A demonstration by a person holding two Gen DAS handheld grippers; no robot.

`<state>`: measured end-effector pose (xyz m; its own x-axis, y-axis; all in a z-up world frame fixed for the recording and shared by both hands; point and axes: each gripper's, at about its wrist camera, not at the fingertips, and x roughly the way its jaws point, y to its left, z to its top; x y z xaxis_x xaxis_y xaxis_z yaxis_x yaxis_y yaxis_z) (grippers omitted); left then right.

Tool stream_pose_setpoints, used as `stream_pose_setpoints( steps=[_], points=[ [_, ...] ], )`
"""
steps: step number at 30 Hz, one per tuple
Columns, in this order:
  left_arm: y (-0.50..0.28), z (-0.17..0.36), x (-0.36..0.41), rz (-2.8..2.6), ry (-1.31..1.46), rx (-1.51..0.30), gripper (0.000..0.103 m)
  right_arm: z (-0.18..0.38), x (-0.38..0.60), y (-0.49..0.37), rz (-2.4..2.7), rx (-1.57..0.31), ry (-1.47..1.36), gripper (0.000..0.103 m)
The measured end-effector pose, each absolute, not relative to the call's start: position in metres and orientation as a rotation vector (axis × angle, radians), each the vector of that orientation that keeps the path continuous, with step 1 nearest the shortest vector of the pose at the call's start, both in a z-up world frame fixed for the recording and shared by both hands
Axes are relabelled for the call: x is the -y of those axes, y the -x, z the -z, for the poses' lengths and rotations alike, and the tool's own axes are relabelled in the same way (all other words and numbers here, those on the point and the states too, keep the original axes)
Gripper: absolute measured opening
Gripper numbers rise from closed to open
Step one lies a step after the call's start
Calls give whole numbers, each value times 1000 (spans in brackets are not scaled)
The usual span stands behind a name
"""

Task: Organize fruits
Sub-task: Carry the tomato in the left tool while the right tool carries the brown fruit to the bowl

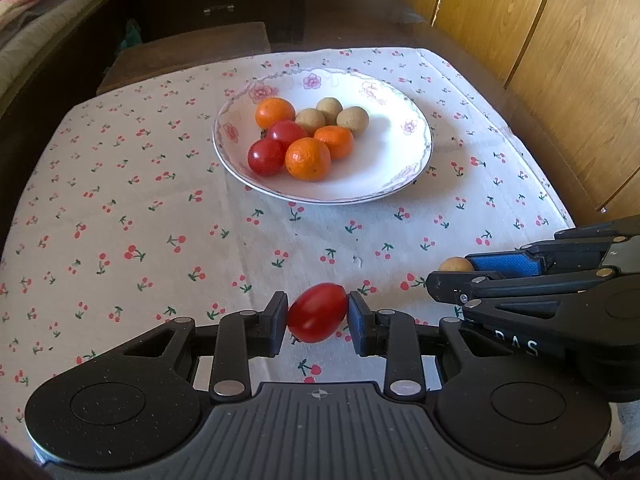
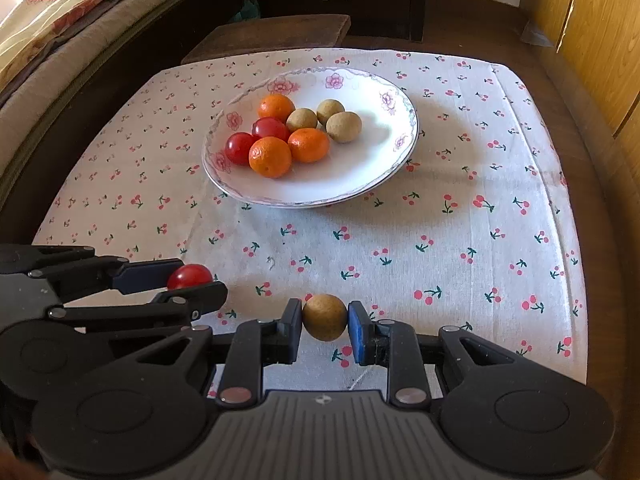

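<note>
Red tomato (image 1: 317, 313) clenched in my left gripper (image 1: 318, 316), tan fruit (image 2: 324, 317) in my right gripper (image 2: 324, 320); the plate (image 1: 400, 184) at twelve o'clock holds eight fruits. Only these two remain, I judge.

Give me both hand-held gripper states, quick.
Left hand-held gripper: shut on the red tomato.
Right hand-held gripper: shut on the tan round fruit.

From my left wrist view, the brown fruit (image 1: 455, 265) is mostly hidden behind the right gripper (image 1: 450, 276), whose body the frame edge cuts off
</note>
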<state>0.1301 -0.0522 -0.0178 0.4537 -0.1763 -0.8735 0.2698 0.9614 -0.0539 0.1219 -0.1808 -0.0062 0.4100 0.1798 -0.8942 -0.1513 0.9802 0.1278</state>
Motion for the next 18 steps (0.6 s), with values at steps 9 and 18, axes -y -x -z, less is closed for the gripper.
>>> stream_pose_setpoints(
  steps=[9, 18],
  points=[
    [-130, 8, 49, 265, -72, -1036, 39, -3, 181, -122, -215, -1099, -44, 27],
    [-141, -7, 49, 259, -30, -997, 39, -17, 186, -133, -213, -1055, -77, 27]
  ],
)
